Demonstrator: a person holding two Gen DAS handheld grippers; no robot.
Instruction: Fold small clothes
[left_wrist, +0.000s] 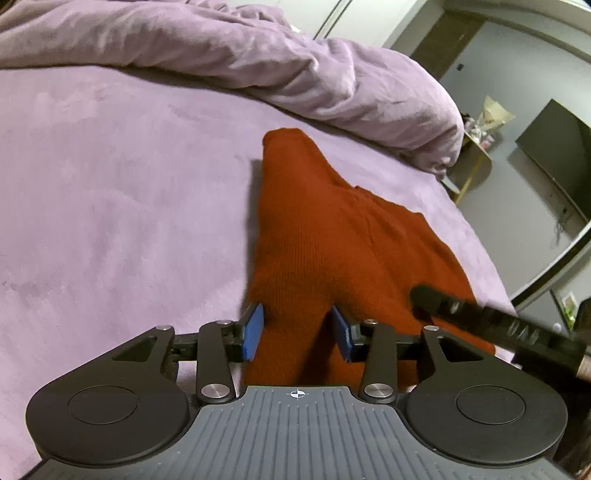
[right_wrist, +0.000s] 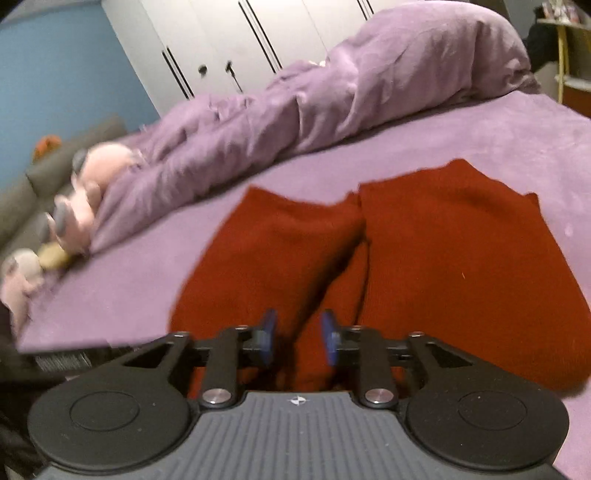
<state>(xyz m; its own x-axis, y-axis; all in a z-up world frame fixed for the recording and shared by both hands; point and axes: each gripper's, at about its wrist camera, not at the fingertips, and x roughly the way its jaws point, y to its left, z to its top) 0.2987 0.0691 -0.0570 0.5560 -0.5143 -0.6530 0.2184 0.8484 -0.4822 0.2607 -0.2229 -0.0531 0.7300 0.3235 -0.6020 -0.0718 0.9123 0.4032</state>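
Note:
A rust-red knit garment (left_wrist: 325, 240) lies spread flat on the purple bed sheet (left_wrist: 110, 203). My left gripper (left_wrist: 298, 332) is low over its near edge, and a band of the cloth runs between the blue pads (left_wrist: 254, 332). The jaws stand apart and do not pinch it. A black finger of the right gripper (left_wrist: 439, 302) reaches in over the cloth from the right. In the right wrist view the garment (right_wrist: 443, 258) shows two lobes with a dark crease between them. My right gripper (right_wrist: 298, 338) is open over that crease at the near edge, with cloth between its pads but not squeezed.
A crumpled purple duvet (left_wrist: 258, 62) is heaped along the far side of the bed (right_wrist: 369, 92). Pink plush toys (right_wrist: 85, 199) lie at the left edge. White wardrobe doors (right_wrist: 240, 44) stand behind. A dark screen (left_wrist: 554, 155) and a small side table (left_wrist: 476, 155) are off the bed's right side.

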